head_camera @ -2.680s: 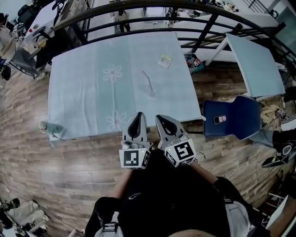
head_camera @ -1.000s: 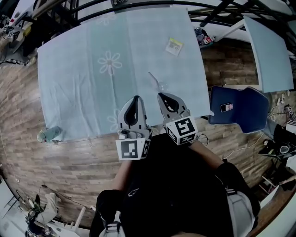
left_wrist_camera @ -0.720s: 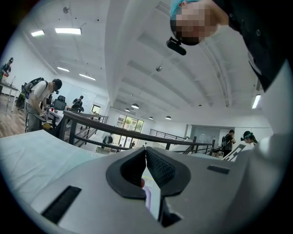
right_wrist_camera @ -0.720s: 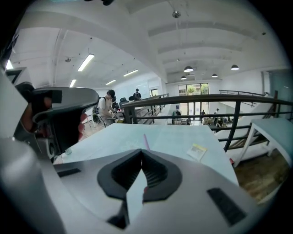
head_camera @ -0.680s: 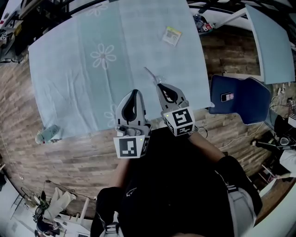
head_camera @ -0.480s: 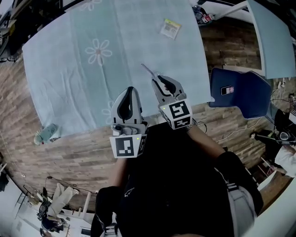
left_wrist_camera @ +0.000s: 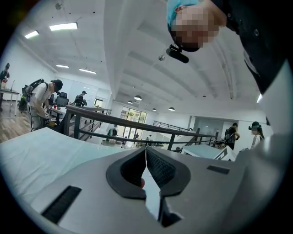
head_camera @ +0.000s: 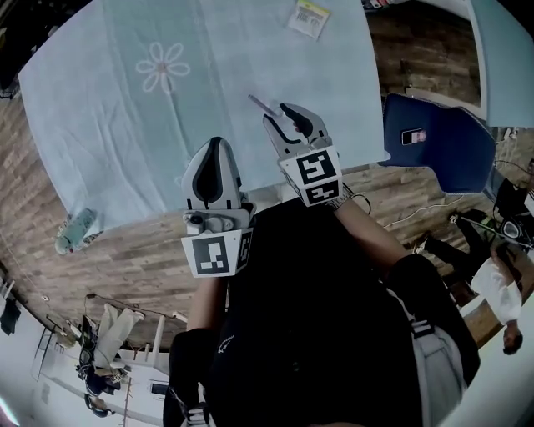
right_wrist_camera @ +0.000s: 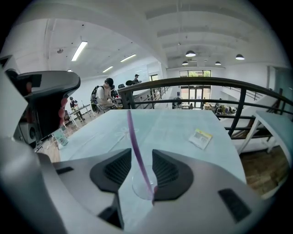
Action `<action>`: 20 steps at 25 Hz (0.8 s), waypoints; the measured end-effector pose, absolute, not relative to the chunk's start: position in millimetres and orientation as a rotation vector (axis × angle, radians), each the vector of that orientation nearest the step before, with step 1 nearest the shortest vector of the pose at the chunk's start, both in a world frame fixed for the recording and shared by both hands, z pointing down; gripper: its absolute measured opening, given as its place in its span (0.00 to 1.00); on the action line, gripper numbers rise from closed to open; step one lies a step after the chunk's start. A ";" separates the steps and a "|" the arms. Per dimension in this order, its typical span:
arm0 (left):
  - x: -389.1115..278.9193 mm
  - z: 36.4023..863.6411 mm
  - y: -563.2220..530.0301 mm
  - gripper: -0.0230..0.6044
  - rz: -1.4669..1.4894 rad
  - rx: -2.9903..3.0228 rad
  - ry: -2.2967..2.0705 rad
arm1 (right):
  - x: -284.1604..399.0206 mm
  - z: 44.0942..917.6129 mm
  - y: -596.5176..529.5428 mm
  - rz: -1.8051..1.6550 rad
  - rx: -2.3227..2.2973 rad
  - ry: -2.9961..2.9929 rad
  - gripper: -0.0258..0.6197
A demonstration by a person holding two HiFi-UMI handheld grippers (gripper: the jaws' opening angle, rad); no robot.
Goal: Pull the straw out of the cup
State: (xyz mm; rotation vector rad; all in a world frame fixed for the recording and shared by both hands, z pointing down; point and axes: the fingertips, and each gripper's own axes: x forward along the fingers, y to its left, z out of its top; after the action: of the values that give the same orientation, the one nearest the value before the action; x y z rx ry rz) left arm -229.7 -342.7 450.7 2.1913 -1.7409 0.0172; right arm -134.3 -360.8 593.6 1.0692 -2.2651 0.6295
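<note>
Right gripper (right_wrist_camera: pixel 141 154) is angled down over the near part of the table (head_camera: pixel 100 125), its jaws opening. The purple straw (right_wrist_camera: pixel 133 132) stands between them, and no pad is on it as far as the right gripper view shows. The straw sits in a clear cup (right_wrist_camera: pixel 138 186), upright on the pale blue cloth and seen in the gap between the jaws, with the straw's top leaning toward the left-hand jaw. Left gripper (left_wrist_camera: pixel 146 149) is clenched on nothing, tips meeting. It points about level across the table, beside the right one and off the cup. Step in hand, as I read it: line up on the straw and take it. The straw should be centred in the gap before closing, or the nearer pad likely shoves it sideways and tips the cup. The pads belong on the shaft above the rim, never on the rim itself, and the squeeze should be light since a straw probably crushes flat. The cup looks thin and light, and nothing steadies it. So the pull is best made along the straw's own lean rather than straight up, or the cup may ride up with it. The left gripper could brace the cup, but would need to open first. A yellow-green packet (head_camera: pixel 309 17) lies well apart and is no concern.
</note>
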 end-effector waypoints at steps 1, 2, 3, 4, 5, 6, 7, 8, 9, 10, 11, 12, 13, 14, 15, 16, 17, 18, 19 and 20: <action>-230.1 450.8 -343.1 0.06 0.014 2.188 -1.744 | -134.8 596.0 -360.6 0.640 1.065 -2.257 0.27; -230.6 450.0 -344.1 0.06 0.003 2.184 -1.751 | -135.7 598.2 -360.1 0.648 1.058 -2.251 0.27; -231.1 449.0 -345.2 0.06 -0.009 2.178 -1.759 | -137.1 600.2 -359.2 0.654 1.047 -2.247 0.27; -231.2 449.0 -345.8 0.06 -0.013 2.170 -1.764 | -138.7 602.0 -358.3 0.656 1.036 -2.245 0.27; -230.6 449.8 -345.7 0.06 -0.011 2.165 -1.762 | -140.2 603.6 -357.5 0.658 1.027 -2.244 0.27; -229.7 450.6 -345.2 0.06 -0.007 2.165 -1.758 | -141.3 604.9 -356.8 0.662 1.021 -2.240 0.26; -228.8 451.1 -344.5 0.06 -0.005 2.167 -1.754 | -141.6 606.0 -356.2 0.666 1.020 -2.234 0.24; -228.0 451.5 -343.7 0.06 -0.001 2.170 -1.751 | -141.4 606.8 -356.0 0.668 1.023 -2.228 0.20; -227.5 451.6 -343.1 0.06 0.001 2.173 -1.749 | -140.6 607.7 -356.4 0.665 1.029 -2.223 0.17; -227.8 451.2 -343.2 0.06 -0.003 2.175 -1.751 | -139.5 608.7 -357.4 0.658 1.036 -2.219 0.14; -228.8 450.2 -343.8 0.06 -0.011 2.174 -1.757 | -138.6 609.5 -358.5 0.652 1.042 -2.214 0.13; -230.3 449.5 -344.0 0.06 -0.017 2.170 -1.765 | -138.1 609.7 -359.1 0.651 1.046 -2.209 0.12; -232.0 449.6 -343.2 0.06 -0.016 2.163 -1.772 | -138.0 609.3 -359.1 0.655 1.049 -2.206 0.11; -233.5 450.1 -341.6 0.06 -0.010 2.156 -1.777 | -138.0 608.3 -358.9 0.658 1.053 -2.207 0.11; -234.4 450.8 -339.4 0.06 -0.003 2.155 -1.779 | -137.8 607.3 -359.0 0.655 1.058 -2.207 0.11; -235.0 451.2 -337.2 0.06 0.001 2.157 -1.780 | -137.4 606.6 -359.1 0.650 1.062 -2.207 0.10; -235.4 451.0 -335.3 0.06 0.002 2.159 -1.783 | -136.9 606.0 -358.9 0.643 1.064 -2.204 0.10; -235.9 450.5 -333.6 0.06 0.001 2.159 -1.787 | -136.6 605.1 -358.6 0.638 1.066 -2.202 0.10; -236.6 449.7 -332.1 0.06 -0.001 2.155 -1.791 | -136.4 603.3 -358.5 0.633 1.072 -2.202 0.10; -237.4 448.5 -330.9 0.06 -0.005 2.149 -1.797 | -136.2 601.4 -358.3 0.627 1.081 -2.205 0.10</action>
State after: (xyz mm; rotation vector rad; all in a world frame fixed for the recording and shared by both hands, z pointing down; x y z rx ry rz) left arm -237.4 -330.9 448.5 2.1494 -1.7971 -0.0050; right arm -136.2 -358.3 601.4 1.0806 -2.2055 0.6273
